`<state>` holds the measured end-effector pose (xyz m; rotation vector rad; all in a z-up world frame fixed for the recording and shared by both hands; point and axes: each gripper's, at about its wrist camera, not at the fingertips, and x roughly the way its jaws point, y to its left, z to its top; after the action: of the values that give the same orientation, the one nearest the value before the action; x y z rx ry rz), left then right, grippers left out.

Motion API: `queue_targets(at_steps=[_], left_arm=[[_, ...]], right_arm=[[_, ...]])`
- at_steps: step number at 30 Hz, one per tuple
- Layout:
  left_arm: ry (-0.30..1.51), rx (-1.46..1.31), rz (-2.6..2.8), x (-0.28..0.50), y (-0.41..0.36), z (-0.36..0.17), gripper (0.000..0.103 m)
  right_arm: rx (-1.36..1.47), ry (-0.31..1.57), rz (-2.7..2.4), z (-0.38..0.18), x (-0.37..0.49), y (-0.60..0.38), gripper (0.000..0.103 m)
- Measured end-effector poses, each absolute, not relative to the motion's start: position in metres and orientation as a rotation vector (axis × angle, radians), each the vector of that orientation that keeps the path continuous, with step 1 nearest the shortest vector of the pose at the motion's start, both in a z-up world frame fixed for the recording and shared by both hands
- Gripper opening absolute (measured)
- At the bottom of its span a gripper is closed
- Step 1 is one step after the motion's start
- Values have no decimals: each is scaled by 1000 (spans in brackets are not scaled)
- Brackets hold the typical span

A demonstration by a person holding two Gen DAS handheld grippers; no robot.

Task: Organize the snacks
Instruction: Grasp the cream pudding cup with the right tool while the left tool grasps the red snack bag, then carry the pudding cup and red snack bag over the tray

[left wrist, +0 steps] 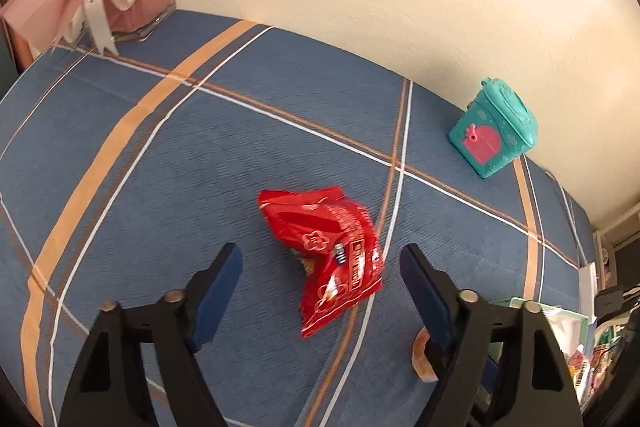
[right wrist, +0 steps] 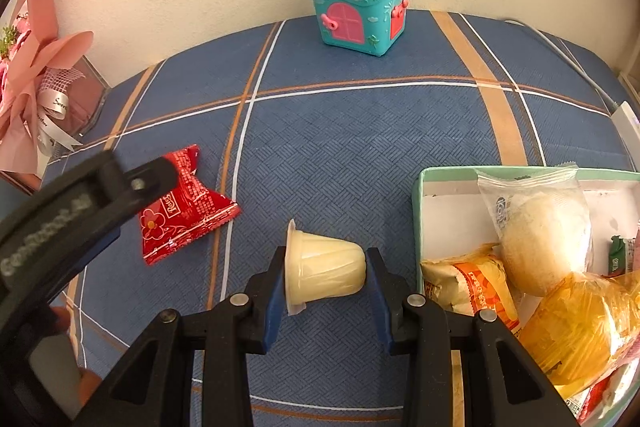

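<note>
A red snack packet (left wrist: pixel 332 263) lies on the blue plaid cloth, between and just ahead of the fingers of my open, empty left gripper (left wrist: pixel 320 263). It also shows in the right wrist view (right wrist: pixel 184 211), partly behind the left gripper's body. My right gripper (right wrist: pixel 326 267) is shut on a pale yellow jelly cup (right wrist: pixel 324 265), which lies on its side just above the cloth. To the right stands a pale green box (right wrist: pixel 420 211) with several wrapped snacks: a white bun (right wrist: pixel 540 231), an orange packet (right wrist: pixel 472 287) and a yellow wrapped one (right wrist: pixel 580 327).
A teal toy house with pink doors (right wrist: pixel 360 7) stands at the back by the wall; it also shows in the left wrist view (left wrist: pixel 494 129). A pink bouquet with white ribbon (right wrist: pixel 36 99) stands at the left. A white cable (right wrist: pixel 560 55) runs at far right.
</note>
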<state>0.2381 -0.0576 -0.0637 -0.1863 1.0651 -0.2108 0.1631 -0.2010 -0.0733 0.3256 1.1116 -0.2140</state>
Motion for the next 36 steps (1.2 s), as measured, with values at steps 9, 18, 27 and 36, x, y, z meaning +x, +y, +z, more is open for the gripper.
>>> queue_targets(at_steps=[9, 18, 27, 36], left_arm=[[1040, -158, -197, 240, -66, -70, 52], [1063, -181, -193, 238, -59, -66, 33], [1091, -202, -180, 223, -53, -54, 21], [1117, -231, -184, 202, -41, -40, 16]], right_arm=[[339, 1114, -209, -76, 165, -203, 40], [340, 1119, -207, -74, 165, -205, 40], [326, 1124, -214, -57, 153, -202, 40], [305, 1103, -214, -31, 134, -195, 40]])
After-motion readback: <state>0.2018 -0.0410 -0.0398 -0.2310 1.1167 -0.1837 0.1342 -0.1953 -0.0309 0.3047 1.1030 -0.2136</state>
